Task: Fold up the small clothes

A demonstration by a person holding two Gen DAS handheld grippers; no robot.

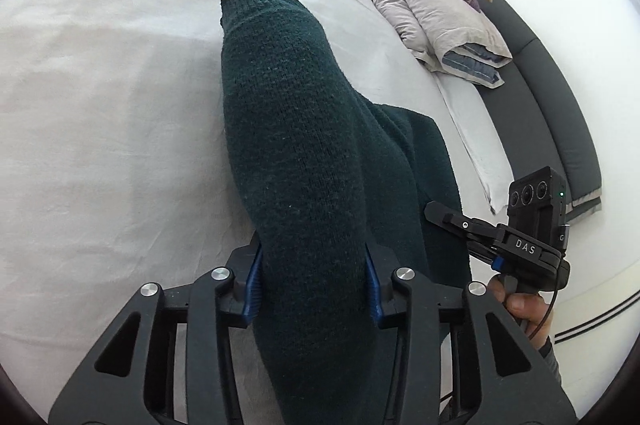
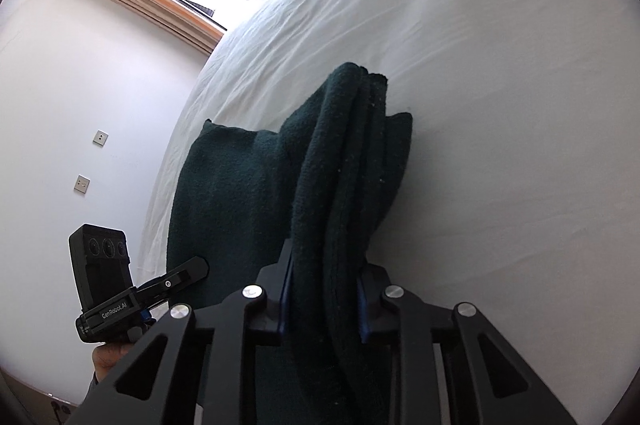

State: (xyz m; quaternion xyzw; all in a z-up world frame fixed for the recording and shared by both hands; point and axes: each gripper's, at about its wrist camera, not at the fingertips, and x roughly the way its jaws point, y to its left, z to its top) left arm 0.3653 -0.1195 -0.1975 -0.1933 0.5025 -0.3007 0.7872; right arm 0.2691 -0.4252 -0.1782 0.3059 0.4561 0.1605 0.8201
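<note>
Your left gripper (image 1: 314,281) has its blue pads pinching a thick bunched roll of the dark green knit garment (image 1: 296,129); the roll runs away from the fingers toward 12 o'clock, ending in a ragged edge on the white bed sheet (image 1: 100,85). Your right gripper (image 2: 324,299) is clamped the same way on another gathered fold of the same garment (image 2: 344,165), its long axis also toward 12 o'clock. In the left view the right gripper shows at 3 o'clock, just beside the cloth. Both hands grip the near end, side by side, so the coming move likely turns on carrying that end toward 12 o'clock over the far edge.
</note>
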